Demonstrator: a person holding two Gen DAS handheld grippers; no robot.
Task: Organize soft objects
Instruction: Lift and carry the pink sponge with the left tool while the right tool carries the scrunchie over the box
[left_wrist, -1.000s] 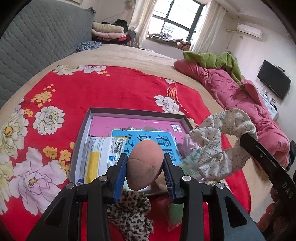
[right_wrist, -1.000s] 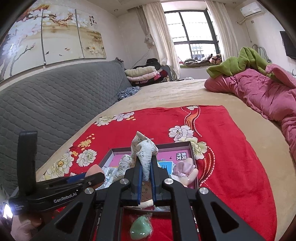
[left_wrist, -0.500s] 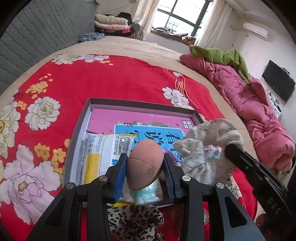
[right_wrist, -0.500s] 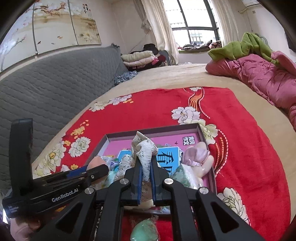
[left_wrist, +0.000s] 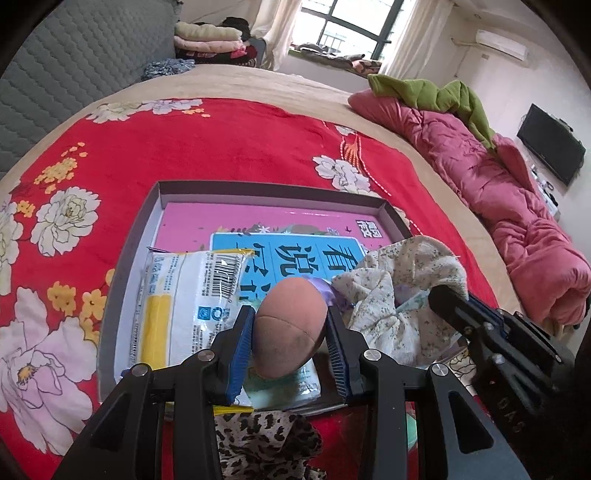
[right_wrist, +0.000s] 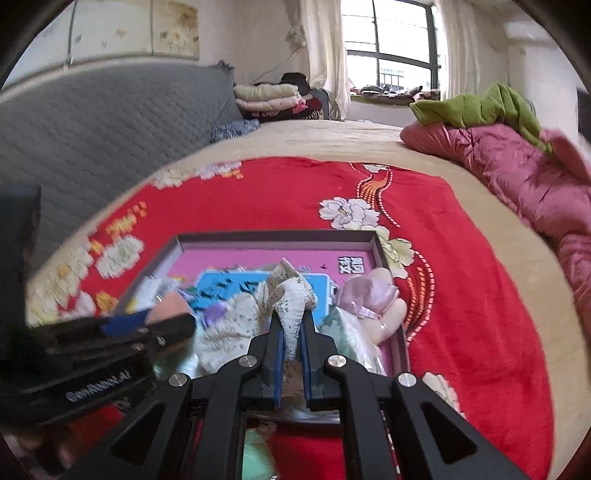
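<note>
My left gripper is shut on a brown egg-shaped sponge, held just above the near end of a shallow grey box on the red floral blanket. My right gripper is shut on a cream floral scrunchie, which hangs over the box's right side. The right gripper shows as a black body at the right of the left wrist view. The left gripper with the sponge shows at the left of the right wrist view. Inside the box lie a pink and blue book and a white packet.
A leopard-print scrunchie lies on the blanket just below the box's near edge. A pale pink satin item sits in the box's right corner. A mint-green item lies near the box's front. A pink quilt runs along the bed's right side.
Both grippers have sunk toward the box with their objects still held. The scrunchie has come down from above the box's right edge to rest over its contents.
</note>
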